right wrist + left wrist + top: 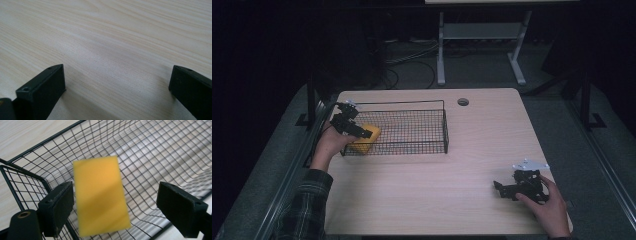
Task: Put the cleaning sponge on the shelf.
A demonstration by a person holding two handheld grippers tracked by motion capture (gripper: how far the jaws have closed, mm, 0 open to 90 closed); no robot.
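Observation:
A yellow sponge (366, 139) sits at the left end of the black wire basket (445, 127). My left gripper (361, 133) hovers over that end, held by a hand in a plaid sleeve. In the left gripper view the sponge (101, 195) looks blurred between the wide-apart jaws of the left gripper (116, 198); its edge is close to the left pad (58, 207) and well apart from the right pad. The basket mesh (162, 152) lies beneath. My right gripper (502, 189) rests open at the table's front right, and in its own view the right gripper (117, 82) has bare wood between the jaws.
The light wooden table (437, 190) has a round cable hole (463, 102) near its far edge. A white desk frame (482, 35) and cables stand on the dark floor beyond. The basket's right part holds nothing visible.

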